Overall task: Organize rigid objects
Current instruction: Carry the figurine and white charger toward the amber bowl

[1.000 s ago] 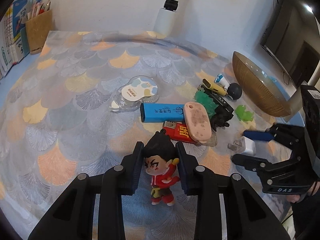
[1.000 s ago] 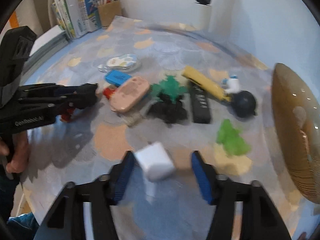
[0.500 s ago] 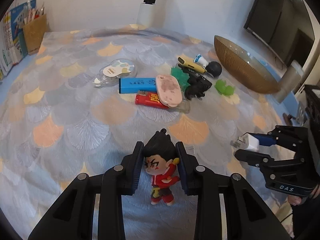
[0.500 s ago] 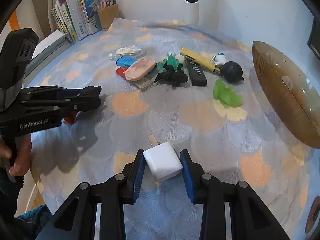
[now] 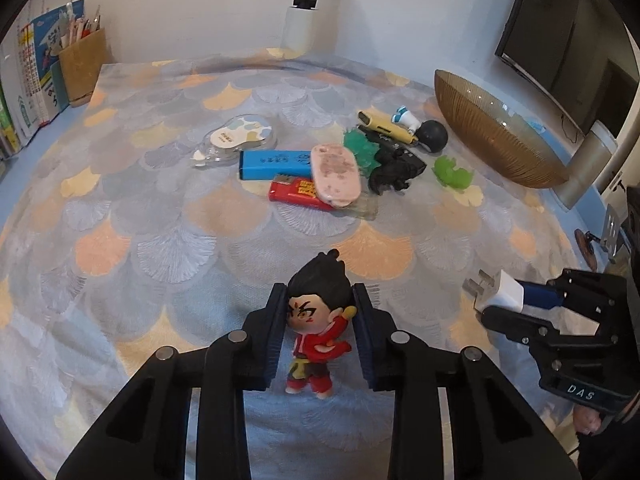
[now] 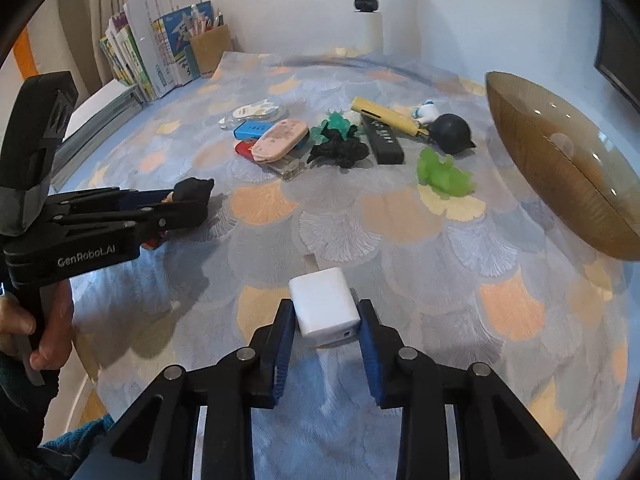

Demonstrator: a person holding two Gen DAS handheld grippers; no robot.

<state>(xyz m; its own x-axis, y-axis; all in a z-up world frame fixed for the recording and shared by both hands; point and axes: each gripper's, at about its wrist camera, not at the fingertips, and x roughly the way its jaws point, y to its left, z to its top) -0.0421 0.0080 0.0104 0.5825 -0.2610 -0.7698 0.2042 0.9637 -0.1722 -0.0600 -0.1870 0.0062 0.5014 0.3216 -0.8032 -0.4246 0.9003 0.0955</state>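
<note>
My left gripper is shut on a small figurine with black hair and red clothes, held above the near part of the table. My right gripper is shut on a white charger plug, also held above the near table; it shows at the right of the left wrist view. The left gripper shows at the left of the right wrist view. A brown ribbed bowl lies at the right; it also shows in the left wrist view.
A cluster lies mid-table: tape dispenser, blue box, red lighter, pink case, black figure, yellow stick, black ball, green toy. Books and a pen holder stand far left.
Both grippers have pulled back toward the near table edge with their objects held; the cluster and bowl look slightly farther away.
</note>
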